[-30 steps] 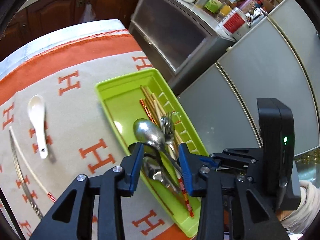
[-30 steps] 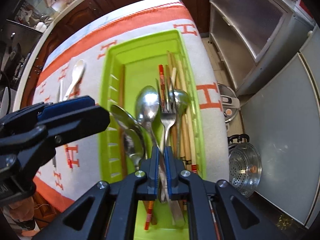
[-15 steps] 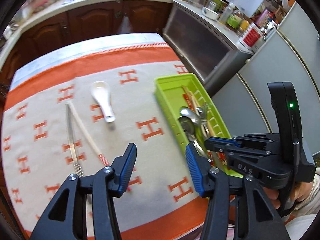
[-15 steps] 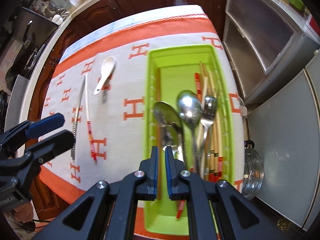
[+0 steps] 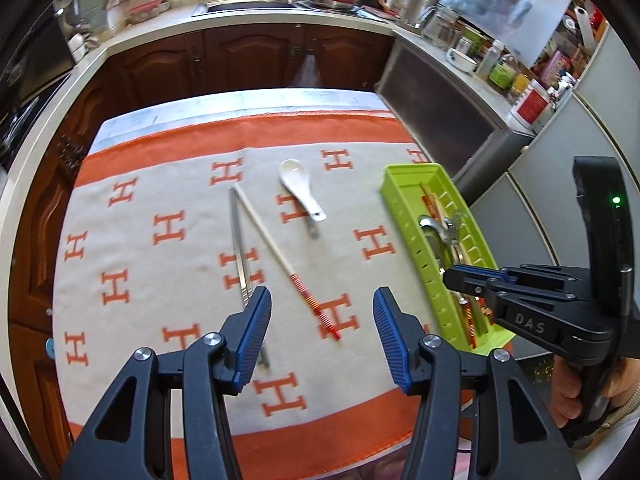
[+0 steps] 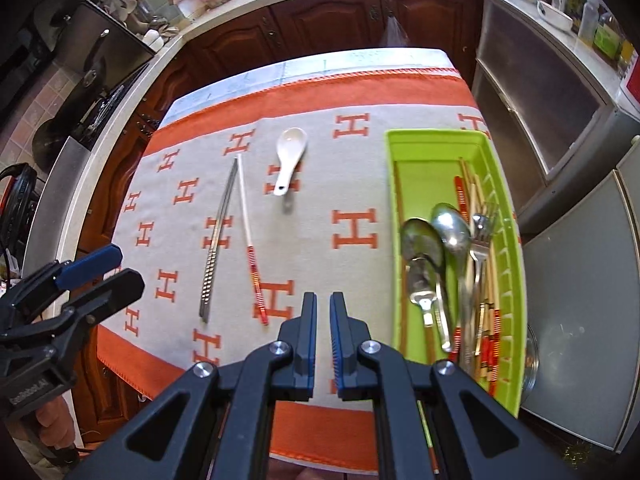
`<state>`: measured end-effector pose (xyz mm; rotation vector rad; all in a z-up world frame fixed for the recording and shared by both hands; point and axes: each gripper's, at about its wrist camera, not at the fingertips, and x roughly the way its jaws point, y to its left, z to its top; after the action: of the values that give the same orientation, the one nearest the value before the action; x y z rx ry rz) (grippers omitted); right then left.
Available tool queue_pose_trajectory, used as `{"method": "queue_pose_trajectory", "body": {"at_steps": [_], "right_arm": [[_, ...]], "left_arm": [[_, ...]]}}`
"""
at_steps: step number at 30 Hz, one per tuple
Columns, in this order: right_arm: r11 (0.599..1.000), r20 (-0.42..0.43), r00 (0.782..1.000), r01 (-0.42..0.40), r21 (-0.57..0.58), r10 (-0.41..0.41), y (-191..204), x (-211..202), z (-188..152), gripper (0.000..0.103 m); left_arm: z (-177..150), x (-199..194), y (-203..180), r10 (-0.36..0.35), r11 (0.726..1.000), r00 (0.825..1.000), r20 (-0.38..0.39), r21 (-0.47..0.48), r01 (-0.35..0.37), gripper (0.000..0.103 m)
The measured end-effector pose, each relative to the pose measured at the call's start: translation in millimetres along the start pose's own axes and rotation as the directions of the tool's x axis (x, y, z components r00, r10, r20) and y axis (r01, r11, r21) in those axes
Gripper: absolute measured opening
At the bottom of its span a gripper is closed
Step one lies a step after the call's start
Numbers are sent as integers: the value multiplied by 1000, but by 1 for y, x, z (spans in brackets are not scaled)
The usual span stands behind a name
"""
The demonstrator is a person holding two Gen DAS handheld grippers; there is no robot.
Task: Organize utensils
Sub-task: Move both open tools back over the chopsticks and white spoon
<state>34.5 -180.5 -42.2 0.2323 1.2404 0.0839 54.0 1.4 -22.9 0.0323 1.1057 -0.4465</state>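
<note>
A white ceramic spoon (image 5: 300,188) (image 6: 290,156), a pair of metal chopsticks (image 5: 239,240) (image 6: 220,232) and a pale chopstick with a red-striped end (image 5: 280,256) (image 6: 248,224) lie on the H-patterned cloth. The green tray (image 5: 400,176) (image 6: 436,133) at the table's right edge holds metal spoons (image 6: 450,232), a fork (image 6: 482,232) and several chopsticks. My left gripper (image 5: 322,300) hovers open and empty above the striped chopstick's near end. My right gripper (image 6: 324,298) is shut on nothing, above the cloth just left of the tray.
The cloth (image 5: 168,184) has an orange border and covers a small table. Dark wooden cabinets and a counter with a sink stand behind it, and grey steel cabinets (image 6: 532,120) to the right. A metal steamer pot (image 6: 530,356) sits on the floor beside the tray.
Both grippers have risen and drawn back from the tray. The left one swung left over the cloth and its jaws widened. The right one stayed shut.
</note>
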Motion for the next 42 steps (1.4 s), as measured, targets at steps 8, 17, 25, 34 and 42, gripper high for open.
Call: {"method": "queue_pose_trajectory", "body": {"at_steps": [8,17,25,34,42], "right_arm": [[1000,8,1000,-18,-15,18,23,2,1,7],[998,0,999,-51,34,52,22,12,16,7],[995,-28,997,-74,68,76,15,33,34,7],[990,-54,991,-116,80,120,11,60,61,7],[983,-72,984,-158,93,165,2,90,86,11]], "left_arm": [[-9,-4,30,31,997,999,11,-69,-30,51],[-3,3,56,51,989,999,20,-138,-48,52],[4,25,64,56,982,998,2,-178,-55,52],[18,61,64,29,971,999,-17,-238,-32,52],[31,99,56,-7,957,1000,-27,-290,-1,52]]}}
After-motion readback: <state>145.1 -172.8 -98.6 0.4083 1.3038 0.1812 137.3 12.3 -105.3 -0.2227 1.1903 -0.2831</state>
